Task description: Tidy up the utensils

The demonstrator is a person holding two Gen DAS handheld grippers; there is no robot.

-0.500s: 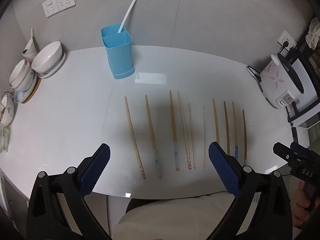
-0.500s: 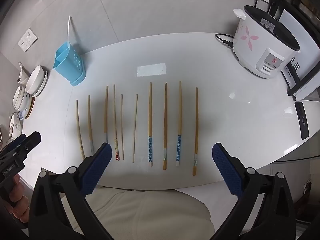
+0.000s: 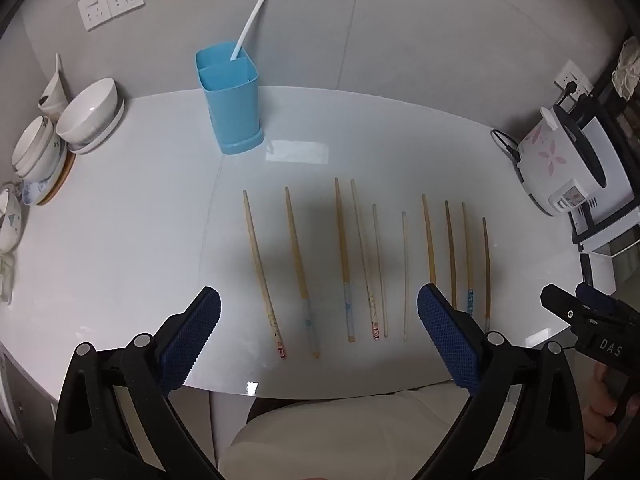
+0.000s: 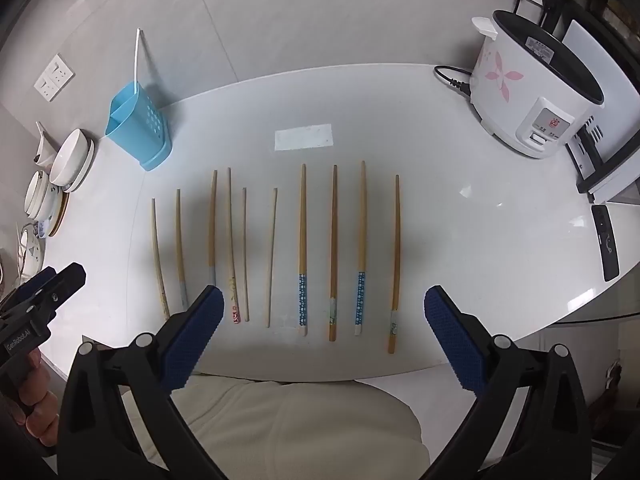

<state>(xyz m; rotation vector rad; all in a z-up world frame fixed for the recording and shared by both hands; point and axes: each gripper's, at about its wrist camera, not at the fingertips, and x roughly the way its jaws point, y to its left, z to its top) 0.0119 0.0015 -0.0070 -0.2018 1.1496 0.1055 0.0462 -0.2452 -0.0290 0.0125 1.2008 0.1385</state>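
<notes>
Several wooden chopsticks lie side by side in a row on the white table, handles toward me. A blue two-compartment utensil holder stands at the back left with one white stick in it. My left gripper hovers open above the near ends of the left chopsticks, nothing between its blue pads. My right gripper hovers open above the near ends of the right chopsticks, also empty. Each gripper shows at the edge of the other's view.
Stacked white bowls and dishes line the left edge. A white rice cooker with a black cord stands at the right, beside a dark remote. The table's front edge runs just below the chopstick handles.
</notes>
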